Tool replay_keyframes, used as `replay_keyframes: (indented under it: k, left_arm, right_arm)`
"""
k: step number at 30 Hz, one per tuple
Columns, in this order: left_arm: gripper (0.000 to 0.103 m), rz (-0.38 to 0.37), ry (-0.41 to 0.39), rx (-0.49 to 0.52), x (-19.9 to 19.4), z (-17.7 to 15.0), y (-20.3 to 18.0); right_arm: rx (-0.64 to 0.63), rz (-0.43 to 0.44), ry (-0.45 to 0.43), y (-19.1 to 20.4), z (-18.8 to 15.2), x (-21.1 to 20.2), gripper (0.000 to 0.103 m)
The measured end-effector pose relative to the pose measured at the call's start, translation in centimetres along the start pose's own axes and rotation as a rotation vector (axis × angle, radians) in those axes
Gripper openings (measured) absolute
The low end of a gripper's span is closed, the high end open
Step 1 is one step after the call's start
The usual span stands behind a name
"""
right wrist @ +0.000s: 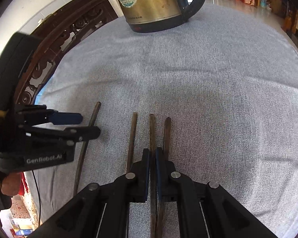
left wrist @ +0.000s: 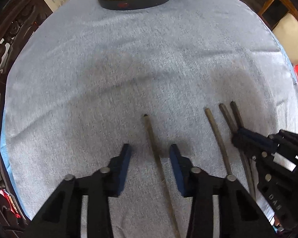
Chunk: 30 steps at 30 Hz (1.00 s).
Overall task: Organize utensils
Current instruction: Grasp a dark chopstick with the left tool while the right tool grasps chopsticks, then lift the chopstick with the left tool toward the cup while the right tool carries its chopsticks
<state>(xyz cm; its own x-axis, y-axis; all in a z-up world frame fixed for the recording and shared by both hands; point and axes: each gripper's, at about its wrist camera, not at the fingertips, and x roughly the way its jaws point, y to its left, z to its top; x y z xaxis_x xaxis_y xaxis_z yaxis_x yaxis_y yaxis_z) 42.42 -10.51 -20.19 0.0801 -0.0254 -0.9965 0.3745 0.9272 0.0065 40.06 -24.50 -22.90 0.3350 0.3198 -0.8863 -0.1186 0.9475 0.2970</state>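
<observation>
Now right gripper (right wrist: 152, 158) clamped on middle chopstick (right wrist: 152, 130), left gripper (left wrist: 150, 154) straddling lone chopstick (left wrist: 152, 136).

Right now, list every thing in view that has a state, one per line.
left gripper: open, straddling the lone chopstick.
right gripper: shut on the middle chopstick.
lone chopstick: flat on the cloth, apart from the others.
middle chopstick: flat, pinched.
kettle: upright at the far edge.

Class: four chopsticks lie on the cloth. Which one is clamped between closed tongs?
The third chopstick from the left, in the right-hand group of three. The right tongs are shut on it. Its two neighbours lie free, and the lone chopstick sits between the open left tongs.
</observation>
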Motion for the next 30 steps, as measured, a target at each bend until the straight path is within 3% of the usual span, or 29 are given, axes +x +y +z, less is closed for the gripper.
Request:
replay_keyframes:
  k: [2, 5, 15, 22, 30]
  left_arm:
    - [0.01, -0.018, 0.002, -0.018, 0.1, 0.4, 0.1]
    - [0.007, -0.043, -0.002, -0.06, 0.2, 0.4, 0.7]
    - [0.005, -0.092, -0.054, -0.141, -0.8, -2.8, 2.3]
    - [0.006, -0.118, -0.185, -0.189, -5.4, -5.7, 4.0]
    - [0.006, -0.09, -0.342, -0.229, -10.9, -11.5, 5.3]
  right_arm:
    - [0.014, 0.006, -0.013, -0.1, -0.1, -0.1, 0.007]
    - [0.015, 0.013, -0.04, 0.0, -0.5, -0.1, 0.007]
    - [0.065, 0.055, -0.137, -1.0, -2.7, -3.6, 0.006]
    - [0.083, 0.076, -0.265, -0.7, -4.9, -8.5, 0.006]
    - [0.104, 0.072, -0.413, 1.0, -8.5, -14.1, 0.006]
